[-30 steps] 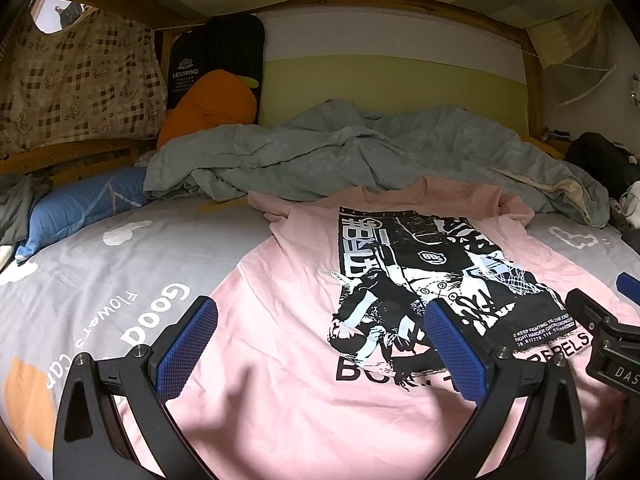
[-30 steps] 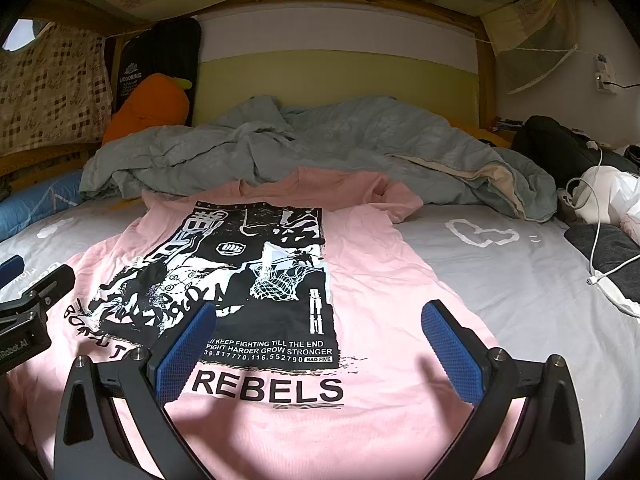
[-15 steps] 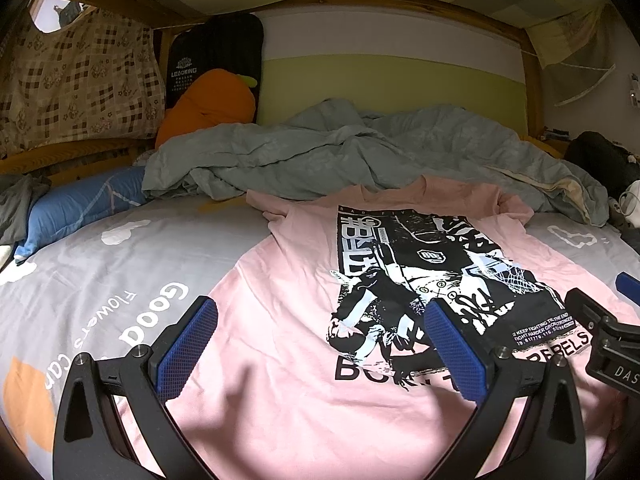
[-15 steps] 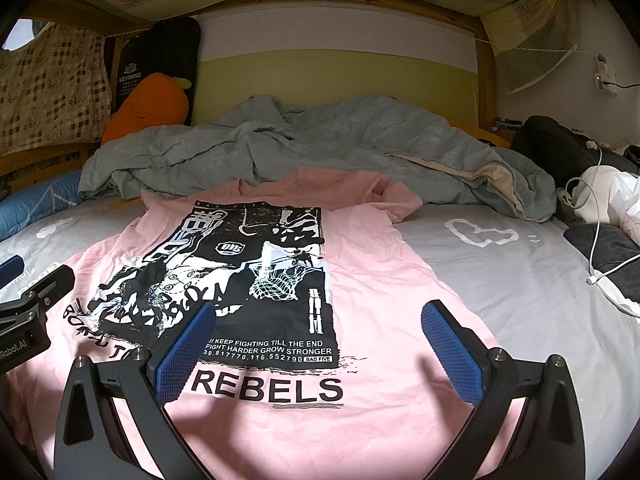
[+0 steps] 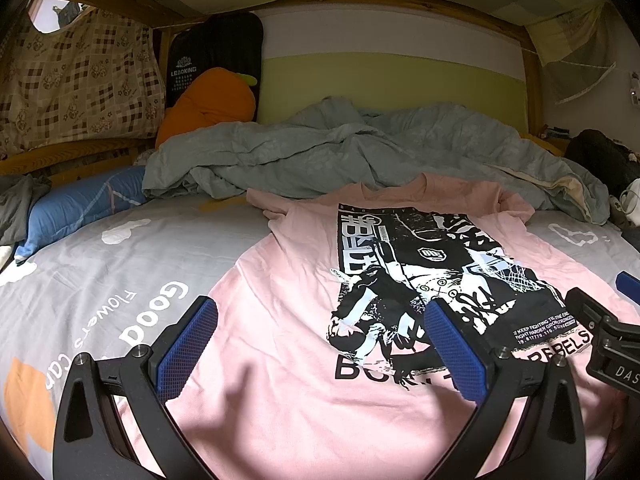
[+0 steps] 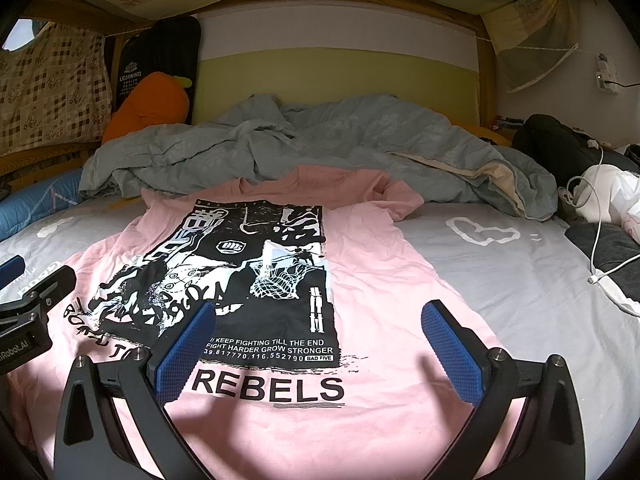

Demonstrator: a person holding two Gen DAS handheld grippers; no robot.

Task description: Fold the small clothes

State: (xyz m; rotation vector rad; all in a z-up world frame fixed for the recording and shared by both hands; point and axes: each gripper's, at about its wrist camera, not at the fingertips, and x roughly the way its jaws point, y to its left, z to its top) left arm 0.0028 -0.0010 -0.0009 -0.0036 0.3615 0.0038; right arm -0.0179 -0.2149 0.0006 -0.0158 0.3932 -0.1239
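Observation:
A pink T-shirt (image 5: 288, 312) with a black and white print lies flat, front up, on the grey bed sheet, collar at the far end; it also fills the right wrist view (image 6: 380, 280). My left gripper (image 5: 320, 340) hovers open over the shirt's lower left part, nothing between its blue pads. My right gripper (image 6: 316, 344) hangs open above the lower right part, near the word REBELS. Each gripper shows at the edge of the other's view: the right one (image 5: 608, 320) and the left one (image 6: 28, 296).
A rumpled grey-green duvet (image 5: 360, 152) lies just beyond the shirt's collar. An orange plush (image 5: 208, 104) and a blue pillow (image 5: 80, 204) sit at the far left. A white cable (image 6: 600, 248), white bag and dark clothes lie at the right edge.

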